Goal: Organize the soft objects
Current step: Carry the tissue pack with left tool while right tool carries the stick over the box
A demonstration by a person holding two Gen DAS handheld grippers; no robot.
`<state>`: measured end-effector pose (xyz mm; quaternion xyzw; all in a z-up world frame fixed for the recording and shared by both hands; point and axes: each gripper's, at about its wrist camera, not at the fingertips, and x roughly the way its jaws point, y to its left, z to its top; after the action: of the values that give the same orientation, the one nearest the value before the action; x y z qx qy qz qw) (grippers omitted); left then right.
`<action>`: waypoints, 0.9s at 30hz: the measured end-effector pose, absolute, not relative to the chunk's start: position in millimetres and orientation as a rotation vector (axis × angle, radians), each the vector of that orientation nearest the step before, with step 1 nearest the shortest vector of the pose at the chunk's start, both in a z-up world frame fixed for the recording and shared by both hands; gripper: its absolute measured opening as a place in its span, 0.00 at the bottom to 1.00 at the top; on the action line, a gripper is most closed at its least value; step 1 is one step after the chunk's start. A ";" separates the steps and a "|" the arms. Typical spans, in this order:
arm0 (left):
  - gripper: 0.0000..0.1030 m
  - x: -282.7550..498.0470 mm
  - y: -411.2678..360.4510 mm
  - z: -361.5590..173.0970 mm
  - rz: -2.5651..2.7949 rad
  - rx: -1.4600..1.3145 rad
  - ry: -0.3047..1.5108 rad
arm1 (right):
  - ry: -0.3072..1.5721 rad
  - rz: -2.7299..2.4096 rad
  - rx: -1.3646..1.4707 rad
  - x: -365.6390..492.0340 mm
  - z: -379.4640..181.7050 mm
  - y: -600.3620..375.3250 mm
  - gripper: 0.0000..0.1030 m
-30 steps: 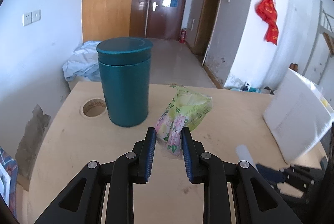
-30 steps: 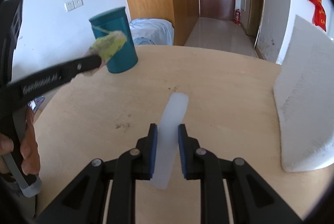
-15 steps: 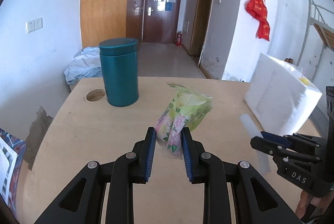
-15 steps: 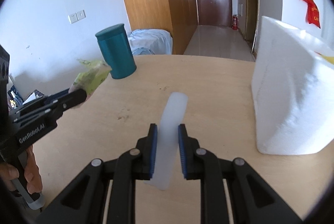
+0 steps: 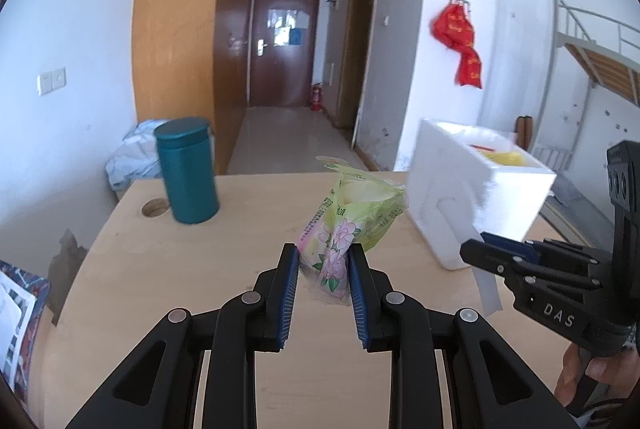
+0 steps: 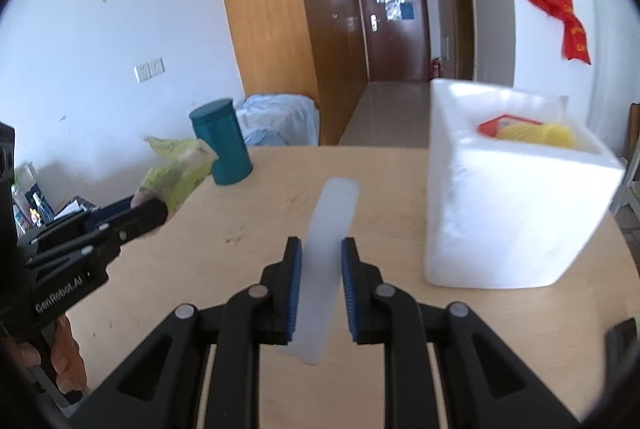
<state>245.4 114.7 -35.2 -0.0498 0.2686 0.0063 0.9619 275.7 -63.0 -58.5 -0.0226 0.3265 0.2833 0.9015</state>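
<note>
Since a second ago both hands have swung away from the teal canister (image 5: 187, 171) toward the white foam box (image 6: 516, 189), which now sits close ahead on the wooden table (image 5: 240, 229). The left gripper (image 5: 323, 269) is nearly closed, pinching the green flowered packet (image 5: 348, 225) in the air, while the right gripper (image 6: 321, 265) clamps narrowly on a pale translucent strip (image 6: 328, 253). Carried side by side, the two grippers could knock together at the box's mouth, or the limp strip could catch its rim and slip out.

Green floral packet (image 5: 347, 229) and translucent white strip (image 6: 326, 261), both airborne.
</note>
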 end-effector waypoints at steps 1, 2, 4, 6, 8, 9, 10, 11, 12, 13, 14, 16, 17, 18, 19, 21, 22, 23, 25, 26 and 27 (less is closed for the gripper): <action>0.26 244.4 110.0 -33.1 0.006 -0.098 0.539 | 0.668 0.582 -0.043 274.8 -56.6 -66.5 0.22; 0.26 243.8 104.9 -30.9 -0.004 -0.095 0.533 | 0.661 0.577 -0.035 274.6 -53.4 -71.0 0.22; 0.26 242.5 95.1 -27.0 -0.023 -0.082 0.523 | 0.651 0.571 -0.025 273.7 -49.2 -80.2 0.22; 0.26 243.2 84.8 -23.3 -0.045 -0.067 0.517 | 0.650 0.571 -0.005 274.4 -46.2 -87.6 0.22; 0.26 244.8 78.8 -20.9 -0.053 -0.058 0.508 | 0.639 0.561 0.008 274.4 -42.6 -95.3 0.22; 0.26 245.2 75.4 -19.1 -0.061 -0.054 0.504 | 0.632 0.556 0.012 273.7 -41.4 -98.2 0.22; 0.26 245.2 72.0 -17.2 -0.069 -0.051 0.500 | 0.626 0.552 0.018 273.5 -39.6 -101.4 0.22; 0.26 245.6 68.7 -15.4 -0.075 -0.047 0.496 | 0.620 0.547 0.025 273.7 -37.5 -104.6 0.22; 0.26 246.0 65.4 -13.4 -0.081 -0.043 0.490 | 0.612 0.540 0.031 273.8 -35.2 -107.9 0.22; 0.26 246.4 62.4 -11.5 -0.087 -0.041 0.485 | 0.606 0.534 0.034 273.8 -33.2 -110.5 0.22; 0.26 246.4 60.2 -10.2 -0.090 -0.038 0.483 | 0.602 0.532 0.039 273.2 -31.3 -115.4 0.22; 0.26 246.6 55.1 -8.0 -0.099 -0.033 0.476 | 0.595 0.530 0.050 272.6 -28.0 -122.8 0.22; 0.26 247.0 52.7 -6.6 -0.106 -0.031 0.473 | 0.589 0.525 0.051 271.2 -26.9 -125.2 0.22; 0.26 247.4 50.4 -5.6 -0.113 -0.029 0.471 | 0.583 0.520 0.052 270.3 -25.6 -127.3 0.22; 0.26 247.6 48.8 -4.6 -0.119 -0.026 0.469 | 0.579 0.517 0.053 268.8 -24.9 -130.0 0.22; 0.26 248.4 43.2 -2.6 -0.131 -0.024 0.465 | 0.575 0.513 0.059 268.8 -23.4 -133.8 0.23; 0.26 249.0 40.1 -1.6 -0.136 -0.022 0.465 | 0.570 0.508 0.058 268.8 -22.5 -135.6 0.23; 0.26 249.9 37.4 -0.8 -0.143 -0.020 0.463 | 0.568 0.507 0.058 268.8 -21.4 -139.5 0.23; 0.26 251.6 31.3 1.3 -0.152 -0.013 0.458 | 0.564 0.501 0.060 268.3 -20.2 -144.0 0.22; 0.26 252.2 29.5 2.6 -0.157 -0.012 0.456 | 0.561 0.498 0.060 268.8 -19.1 -146.9 0.22; 0.26 252.5 26.7 5.2 -0.164 -0.010 0.451 | 0.557 0.494 0.062 269.4 -18.2 -149.8 0.22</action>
<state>252.5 26.7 5.2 -0.0048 0.2231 -0.0812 0.9714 269.4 -149.8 -18.2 0.0301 0.2723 0.2411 0.9310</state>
